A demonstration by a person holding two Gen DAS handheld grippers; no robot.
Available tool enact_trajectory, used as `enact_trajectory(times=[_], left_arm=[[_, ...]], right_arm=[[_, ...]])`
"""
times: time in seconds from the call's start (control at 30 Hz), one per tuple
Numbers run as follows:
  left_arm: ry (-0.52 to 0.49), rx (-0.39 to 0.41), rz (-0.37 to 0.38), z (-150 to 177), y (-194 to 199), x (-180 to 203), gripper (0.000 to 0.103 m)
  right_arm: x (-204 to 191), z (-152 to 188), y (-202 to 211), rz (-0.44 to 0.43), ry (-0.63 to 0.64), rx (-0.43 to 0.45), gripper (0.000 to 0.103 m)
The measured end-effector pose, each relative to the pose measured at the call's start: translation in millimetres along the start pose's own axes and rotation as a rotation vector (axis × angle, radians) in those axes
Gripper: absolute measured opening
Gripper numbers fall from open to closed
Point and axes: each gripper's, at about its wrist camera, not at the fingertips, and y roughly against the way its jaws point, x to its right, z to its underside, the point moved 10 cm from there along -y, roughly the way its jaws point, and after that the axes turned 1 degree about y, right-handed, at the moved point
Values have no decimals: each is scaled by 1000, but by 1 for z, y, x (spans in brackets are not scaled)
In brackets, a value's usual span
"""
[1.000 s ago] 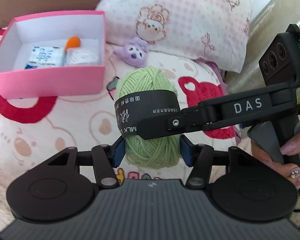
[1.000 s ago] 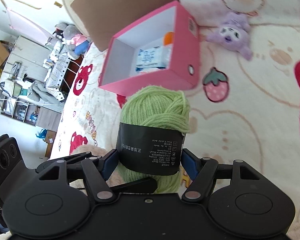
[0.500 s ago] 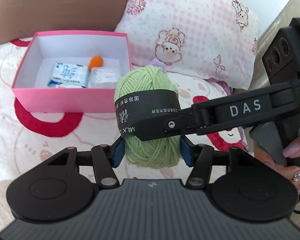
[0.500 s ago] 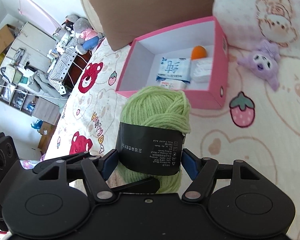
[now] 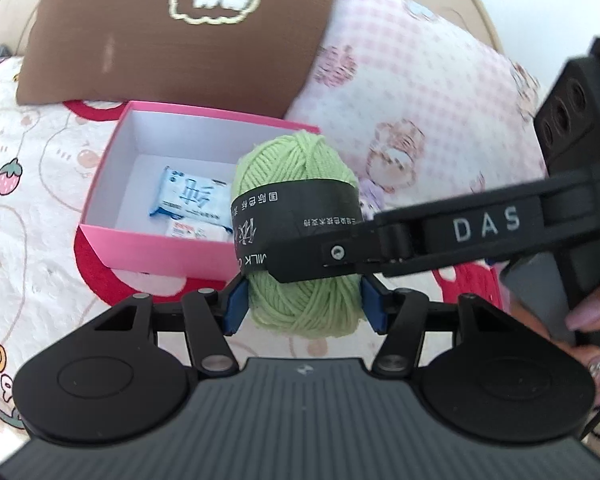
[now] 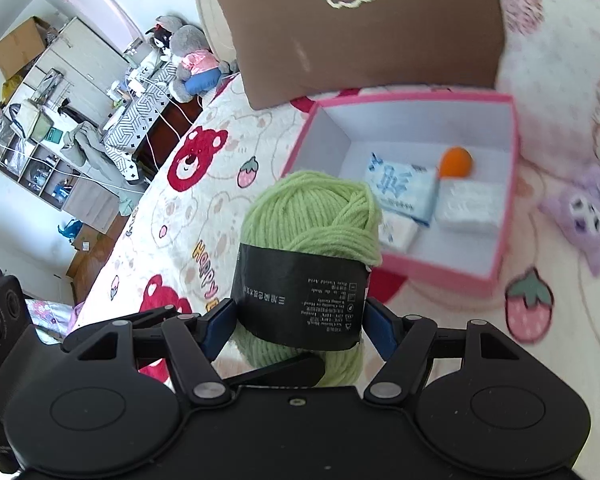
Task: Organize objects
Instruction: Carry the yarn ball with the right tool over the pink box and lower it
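Note:
Both grippers are shut on one green yarn ball (image 5: 296, 184) with a black paper band, held in the air in front of the open pink box (image 5: 148, 246). My left gripper (image 5: 302, 306) pinches its lower end. My right gripper (image 6: 298, 326) pinches the band of the yarn ball (image 6: 312, 216), and its finger crosses the left wrist view from the right. The pink box (image 6: 440, 270) holds blue-and-white tissue packs (image 6: 400, 188), a white pack (image 6: 468, 206) and an orange ball (image 6: 456, 162).
A purple plush toy (image 6: 580, 216) lies on the bear-print bedspread to the right of the box. A brown pillow (image 5: 172, 28) and a pink checked pillow (image 5: 412, 92) stand behind the box. The bed's left edge drops to a cluttered room floor.
Both grippers have lifted the yarn ball and carried it toward the pink box. The box now shows from higher up, with more of its inside visible.

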Motion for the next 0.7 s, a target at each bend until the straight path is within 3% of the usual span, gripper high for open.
enact_trajectory(times=[0.1, 0.3, 0.47, 0.7], left_arm=[[7, 11, -2, -13, -9, -14, 56], [-55, 82, -42, -41, -22, -38, 57], [-19, 90, -64, -58, -50, -58, 57], [29, 98, -87, -71, -94, -80, 57]], right_arm=[[0, -13, -12, 5, 29, 17, 73], [5, -40, -33, -62, -21, 56, 70], [12, -61, -55, -15, -16, 69, 70], [32, -87, -95, 51, 8, 15, 70]])
